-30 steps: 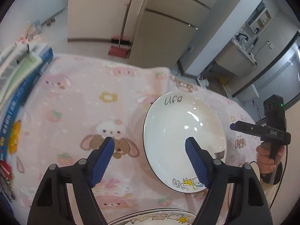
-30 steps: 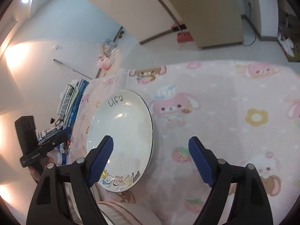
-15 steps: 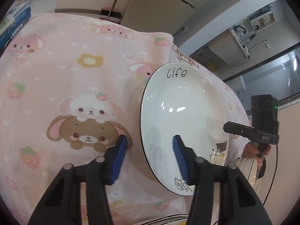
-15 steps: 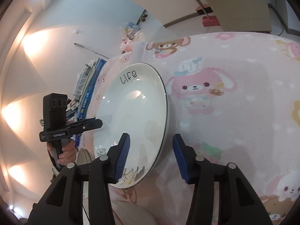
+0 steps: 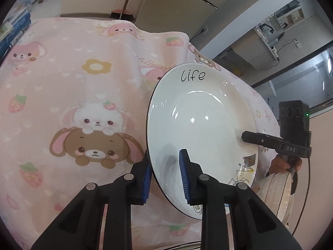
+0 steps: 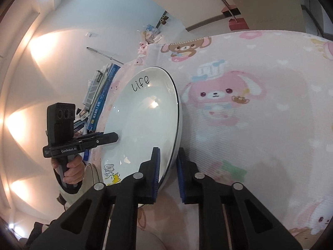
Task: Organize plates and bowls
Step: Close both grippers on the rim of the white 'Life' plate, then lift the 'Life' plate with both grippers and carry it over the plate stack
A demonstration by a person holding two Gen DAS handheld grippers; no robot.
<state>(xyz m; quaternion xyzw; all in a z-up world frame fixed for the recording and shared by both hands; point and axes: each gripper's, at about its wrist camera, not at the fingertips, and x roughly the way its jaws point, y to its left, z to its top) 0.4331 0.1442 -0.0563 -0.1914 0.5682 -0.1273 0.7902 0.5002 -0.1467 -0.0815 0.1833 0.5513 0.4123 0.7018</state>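
A white plate [image 5: 199,120] with "life" written on it and cartoon cats on its rim lies on the pink cartoon tablecloth [image 5: 68,95]. My left gripper [image 5: 165,170] is shut on the plate's left rim. My right gripper [image 6: 168,166] is shut on its right rim; the plate also shows in the right wrist view [image 6: 141,120]. Each gripper shows in the other's view, the right one [image 5: 249,136] and the left one [image 6: 110,138]. A white bowl [image 5: 276,189] with a thin dark rim stands near the plate's right side.
Books [image 6: 102,91] are stacked at the table's left edge. The rim of another dish [image 5: 187,245] shows at the bottom of the left wrist view. The tablecloth's far edge [image 5: 162,33] drops off toward the floor and cabinets.
Both grippers have moved in from apart and closed onto opposite rims of the plate. The views have come closer to the plate.
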